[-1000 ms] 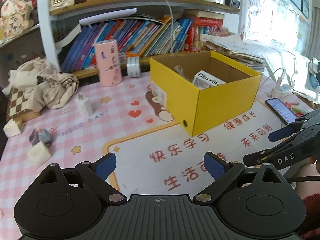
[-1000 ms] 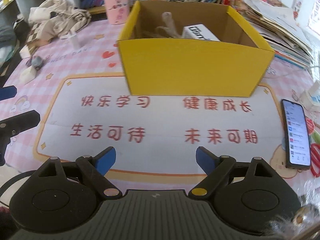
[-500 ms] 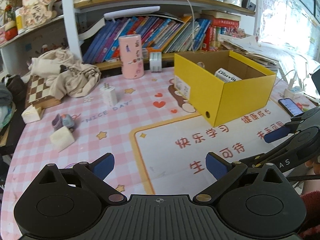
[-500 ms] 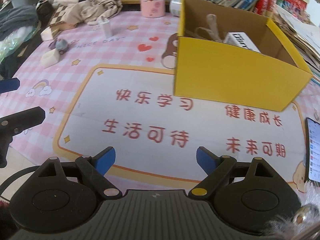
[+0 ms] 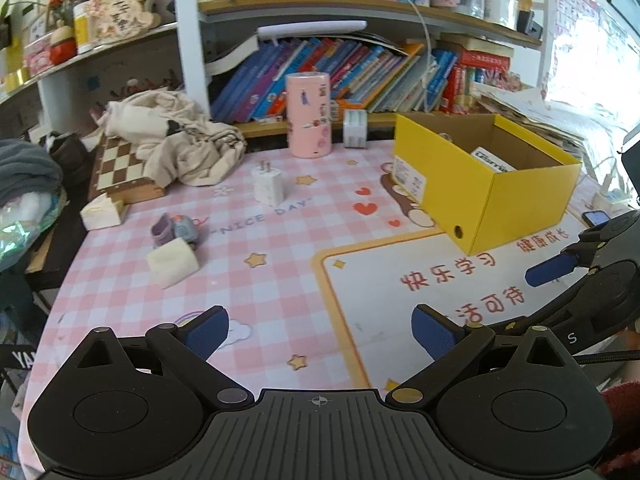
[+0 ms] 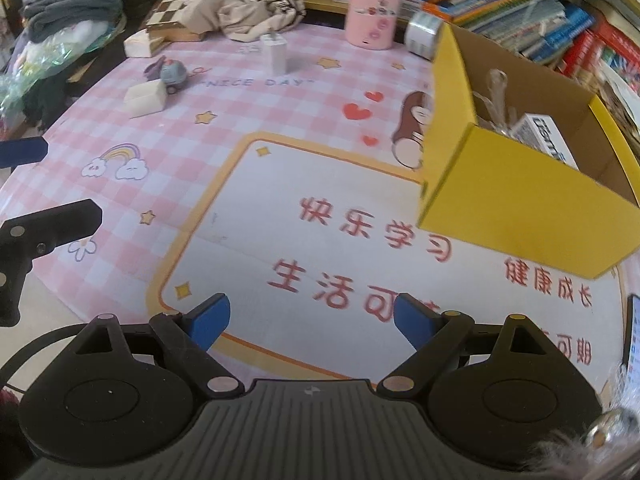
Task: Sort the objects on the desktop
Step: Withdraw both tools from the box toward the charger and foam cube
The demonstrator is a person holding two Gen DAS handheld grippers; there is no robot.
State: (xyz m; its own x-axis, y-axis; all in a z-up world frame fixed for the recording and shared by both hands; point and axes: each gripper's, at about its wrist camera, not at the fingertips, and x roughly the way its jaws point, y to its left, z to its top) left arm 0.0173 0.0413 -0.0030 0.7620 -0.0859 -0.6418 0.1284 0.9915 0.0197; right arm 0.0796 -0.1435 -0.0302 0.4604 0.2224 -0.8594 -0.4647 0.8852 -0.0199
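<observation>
Left wrist view: the left gripper (image 5: 320, 330) hangs over the table (image 5: 280, 264) with its jaws apart and nothing between them. The yellow box (image 5: 516, 204) stands far right; left of it are a white charger (image 5: 269, 186), a small grey toy (image 5: 180, 230) and a white block (image 5: 173, 267).

Right wrist view: the right gripper (image 6: 311, 322) has its jaws wide, empty, near the yellow box (image 6: 516, 208), which holds a white carton (image 6: 550, 141)

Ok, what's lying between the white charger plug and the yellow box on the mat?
Nothing solid. In the left wrist view, only bare pink checked mat with printed hearts, a star and a bear separates the white charger plug from the yellow box. The right wrist view agrees.
</observation>
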